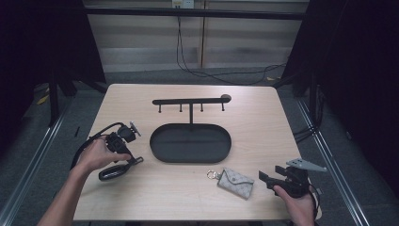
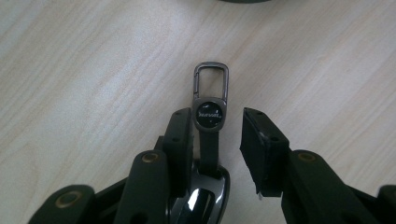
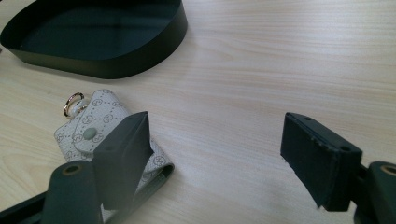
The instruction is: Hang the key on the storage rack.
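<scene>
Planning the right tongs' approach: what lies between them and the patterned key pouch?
Bare tabletop, in the high view: the open right tongs sit just right of the key pouch.

Black key fob [image 1: 115,170] flat; patterned pouch [image 1: 235,182] beside tray [image 1: 160,150].

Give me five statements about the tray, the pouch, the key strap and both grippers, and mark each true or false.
1. The oval tray holds nothing. True.
2. The patterned pouch lies inside the tray. False: it lies on the table, in front of it.
3. The left gripper is open around the key strap. True.
4. The right gripper is clamped on the pouch. False: its jaws are wide apart.
5. Keys hang on the hook rack. False: its hooks are bare.
</scene>
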Motion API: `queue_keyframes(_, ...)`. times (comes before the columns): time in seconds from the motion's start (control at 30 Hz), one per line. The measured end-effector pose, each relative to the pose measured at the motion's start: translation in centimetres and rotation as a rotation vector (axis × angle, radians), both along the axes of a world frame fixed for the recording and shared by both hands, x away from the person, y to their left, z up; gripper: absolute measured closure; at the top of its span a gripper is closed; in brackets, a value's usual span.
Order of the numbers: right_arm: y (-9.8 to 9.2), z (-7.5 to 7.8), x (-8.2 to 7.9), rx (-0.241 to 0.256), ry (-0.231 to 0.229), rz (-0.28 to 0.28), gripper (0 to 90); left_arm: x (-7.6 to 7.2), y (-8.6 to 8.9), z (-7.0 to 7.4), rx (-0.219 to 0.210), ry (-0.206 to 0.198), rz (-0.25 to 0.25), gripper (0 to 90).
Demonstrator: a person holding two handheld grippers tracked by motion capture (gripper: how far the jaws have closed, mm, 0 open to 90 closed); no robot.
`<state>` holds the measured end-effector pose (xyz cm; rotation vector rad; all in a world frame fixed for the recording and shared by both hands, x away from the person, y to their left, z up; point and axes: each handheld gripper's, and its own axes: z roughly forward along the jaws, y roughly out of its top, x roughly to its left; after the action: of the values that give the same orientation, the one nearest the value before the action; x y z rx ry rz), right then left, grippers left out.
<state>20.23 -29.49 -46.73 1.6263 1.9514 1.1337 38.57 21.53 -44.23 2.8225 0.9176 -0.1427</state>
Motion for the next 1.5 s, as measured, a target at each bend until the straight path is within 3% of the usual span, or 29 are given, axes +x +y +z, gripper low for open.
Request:
queue_keyframes(0.33, 0.0, 0.0, 0.0, 0.000, 0.004, 0.002, 24.1, 0.5, -0.3, -1.0, 0.029, 0.009, -0.003, 62.3)
queue_keyframes(0.9, -0.1, 0.0, 0.1, 0.001, 0.003, -0.007, 23.7, 0.2, -1.5, -2.3, 0.079, 0.012, -0.056, 67.1)
queue_keyframes(0.97, 0.0, 0.0, 0.1, -0.001, 0.003, -0.007, 23.7, 0.0, -1.7, -2.3, 0.091, 0.004, -0.054, 68.7)
queue_keyframes(1.03, 0.0, -0.1, 0.1, -0.001, 0.003, -0.006, 23.7, -0.1, -2.1, -2.3, 0.134, -0.012, -0.084, 69.3)
queue_keyframes(1.1, 0.0, -0.1, 0.1, -0.002, 0.003, -0.006, 23.7, -0.1, -2.3, -2.3, 0.136, -0.015, -0.078, 69.7)
queue_keyframes(1.17, 0.0, -0.1, 0.1, -0.003, 0.003, -0.005, 23.7, 0.0, -2.6, -2.3, 0.166, -0.006, -0.085, 69.7)
queue_keyframes(1.5, 0.1, -0.1, 0.1, -0.010, 0.011, 0.001, 23.7, 0.0, -2.7, -2.3, 0.171, -0.005, -0.088, 70.5)
